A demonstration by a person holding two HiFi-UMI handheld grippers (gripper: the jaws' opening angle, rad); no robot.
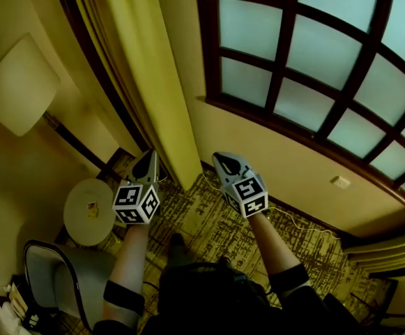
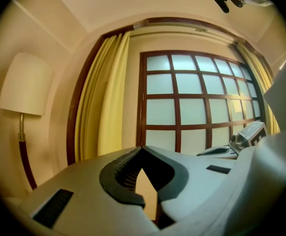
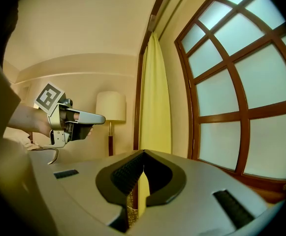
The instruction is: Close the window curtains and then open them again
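Note:
The yellow left curtain (image 1: 143, 61) hangs gathered beside the dark-framed grid window (image 1: 327, 68), leaving the panes uncovered. My left gripper (image 1: 150, 160) is shut and empty, just left of the curtain's lower edge and apart from it. My right gripper (image 1: 219, 160) is shut and empty too, just right of that edge, below the sill. In the left gripper view the closed jaws point at the wall between the curtain (image 2: 106, 102) and the window (image 2: 197, 97). In the right gripper view the curtain (image 3: 155, 97) stands straight ahead, with the left gripper (image 3: 69, 122) off to the left.
A second gathered curtain (image 1: 390, 250) sits at the window's right end. A floor lamp (image 1: 17, 82), a round side table (image 1: 89, 211) and a chair (image 1: 56, 271) stand at my left. The floor is patterned carpet (image 1: 209, 222). A wall outlet (image 1: 340, 182) sits under the sill.

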